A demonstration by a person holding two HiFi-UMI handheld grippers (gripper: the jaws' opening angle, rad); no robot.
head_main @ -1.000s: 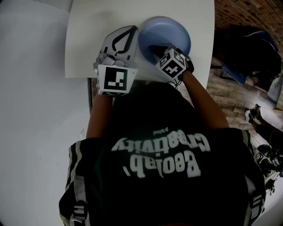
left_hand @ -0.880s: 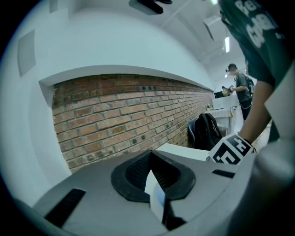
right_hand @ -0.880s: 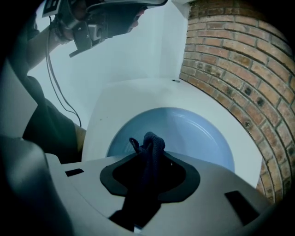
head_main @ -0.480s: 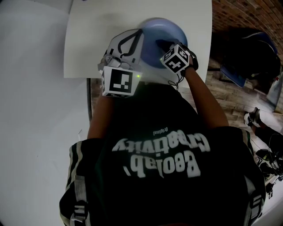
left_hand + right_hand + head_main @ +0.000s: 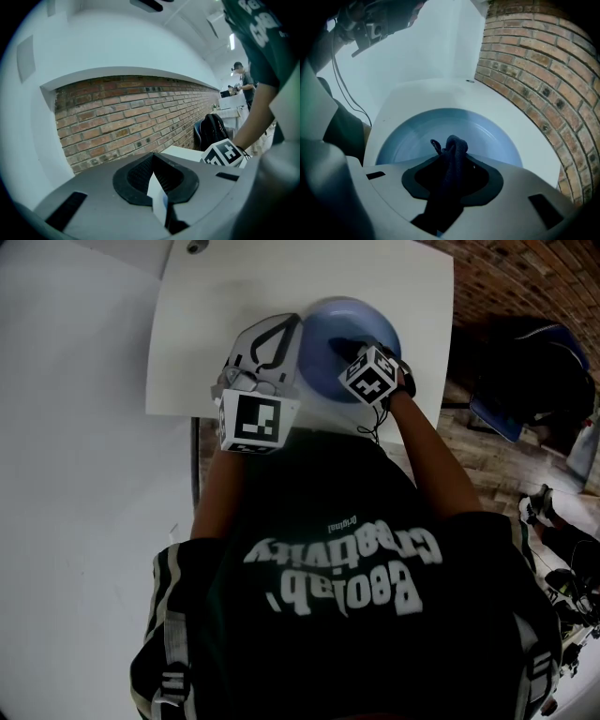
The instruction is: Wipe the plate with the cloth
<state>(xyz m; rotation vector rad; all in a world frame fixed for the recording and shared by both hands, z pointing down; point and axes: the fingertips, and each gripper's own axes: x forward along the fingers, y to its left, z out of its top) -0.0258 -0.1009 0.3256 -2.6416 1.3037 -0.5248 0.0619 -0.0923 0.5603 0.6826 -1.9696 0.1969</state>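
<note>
At the near right of the smooth white table (image 5: 216, 296), your right gripper (image 5: 449, 165) is clenched on a bunched, dark knitted cloth (image 5: 454, 143) over the round, glossy blue plate (image 5: 487, 136), whose near rim the gripper's body cuts off. Your left gripper (image 5: 154, 177), just left of the plate, faces a brick wall (image 5: 117, 122), jaws pressed together; a thin pale sliver in their seam is hard to make out.
</note>
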